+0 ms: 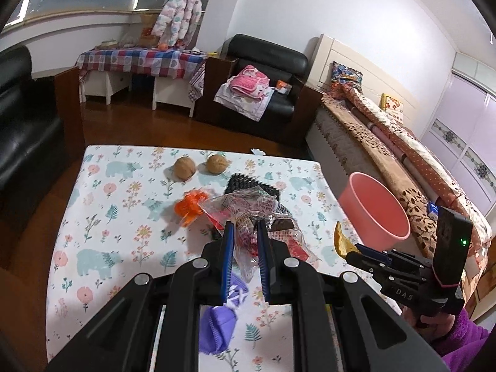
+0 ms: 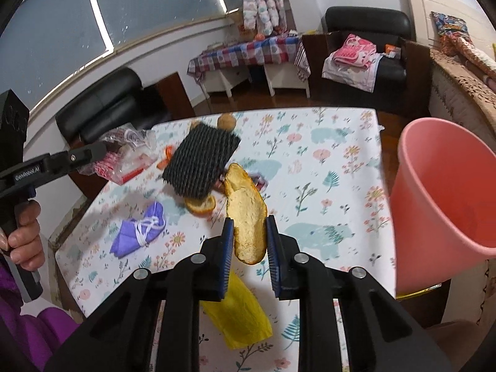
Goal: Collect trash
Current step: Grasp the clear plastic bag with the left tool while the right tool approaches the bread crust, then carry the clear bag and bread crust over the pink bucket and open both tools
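Right wrist view first: we have the orange peel (image 2: 246,217) pinched between our right gripper (image 2: 249,235) pads, lifted clear of the table (image 2: 341,142) — a long curl held by its lower end, so the rest sticks out ahead of the fingers. The pink bin (image 2: 443,192) stands just off the table's right edge, mouth tilted toward us, which looks like where this peel is headed. Over on the left wrist view, our left gripper (image 1: 245,235) is clamped on a crinkly clear wrapper (image 1: 254,214), raised above the middle of the table — both hands loaded at once, so one trip to the bin serves two pieces. More trash waits below: a black foam net (image 2: 201,161) mid-table with another peel piece (image 2: 201,206) beside it, an orange scrap (image 1: 189,207), a purple mask (image 2: 138,229) near the left edge, a yellow bag (image 2: 238,316) at the near edge. Two walnuts (image 1: 184,169) sit by the far edge — probably not trash.
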